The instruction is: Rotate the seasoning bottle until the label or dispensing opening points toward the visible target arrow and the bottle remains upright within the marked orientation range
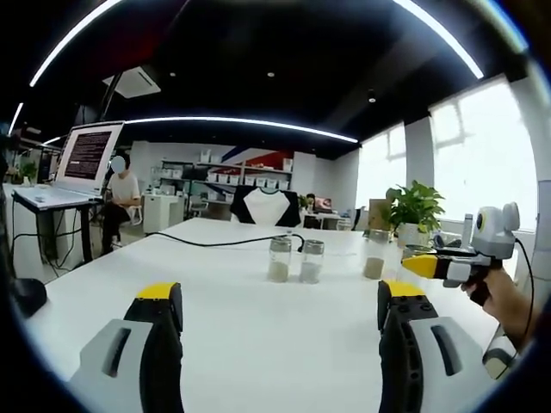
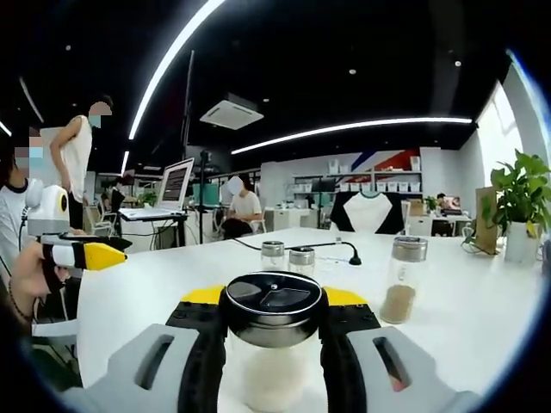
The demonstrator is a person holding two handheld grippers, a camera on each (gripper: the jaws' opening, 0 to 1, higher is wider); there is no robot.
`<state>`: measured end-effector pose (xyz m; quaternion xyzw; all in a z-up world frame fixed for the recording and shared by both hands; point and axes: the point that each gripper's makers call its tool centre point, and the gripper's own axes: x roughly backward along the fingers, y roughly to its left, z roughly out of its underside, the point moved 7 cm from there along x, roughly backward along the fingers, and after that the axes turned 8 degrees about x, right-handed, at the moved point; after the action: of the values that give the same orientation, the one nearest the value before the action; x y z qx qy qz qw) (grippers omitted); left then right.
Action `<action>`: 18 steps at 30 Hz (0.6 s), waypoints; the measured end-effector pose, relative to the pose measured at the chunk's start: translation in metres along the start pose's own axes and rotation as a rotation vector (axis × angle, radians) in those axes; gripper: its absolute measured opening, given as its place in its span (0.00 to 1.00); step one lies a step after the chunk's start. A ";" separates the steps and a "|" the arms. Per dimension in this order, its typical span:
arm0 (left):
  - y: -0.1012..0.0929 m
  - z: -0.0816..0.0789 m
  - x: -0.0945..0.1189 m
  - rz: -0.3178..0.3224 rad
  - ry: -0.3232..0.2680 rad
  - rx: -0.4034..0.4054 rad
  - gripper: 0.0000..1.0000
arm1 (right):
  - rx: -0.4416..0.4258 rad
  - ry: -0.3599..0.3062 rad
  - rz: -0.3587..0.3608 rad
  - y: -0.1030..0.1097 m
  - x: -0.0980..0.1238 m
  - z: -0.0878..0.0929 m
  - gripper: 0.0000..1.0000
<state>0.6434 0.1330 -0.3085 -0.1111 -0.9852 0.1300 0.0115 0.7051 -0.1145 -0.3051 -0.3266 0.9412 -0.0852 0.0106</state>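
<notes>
On the white counter (image 2: pixel 482 318), between my right gripper (image 2: pixel 272 344) jaws, stands the seasoning bottle (image 2: pixel 273 340), clenched just under its dark lid, pale powder inside. Twisting too hard could tip it or spin it past the mark; I see no target arrow. My left gripper (image 1: pixel 280 320) hangs released. Three smaller glass jars (image 1: pixel 280 260) ahead hold tan seasoning.

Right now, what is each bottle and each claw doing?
Left claw: open, holding nothing, above the table.
Right claw: shut on the near bottle.
Near bottle: upright, lid on.
Two small bottles: upright, side by side, untouched.
Tall bottle: upright, standing alone.
</notes>
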 end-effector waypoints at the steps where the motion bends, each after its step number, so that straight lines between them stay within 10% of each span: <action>1: 0.000 0.000 0.000 -0.001 0.001 0.000 0.99 | -0.001 -0.001 -0.002 0.000 0.000 0.000 0.40; 18: -0.001 0.002 -0.002 0.011 0.008 0.006 0.99 | -0.006 0.002 0.052 0.001 0.001 0.002 0.40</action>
<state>0.6452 0.1307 -0.3098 -0.1170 -0.9841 0.1327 0.0151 0.7038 -0.1142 -0.3073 -0.3022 0.9496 -0.0825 0.0111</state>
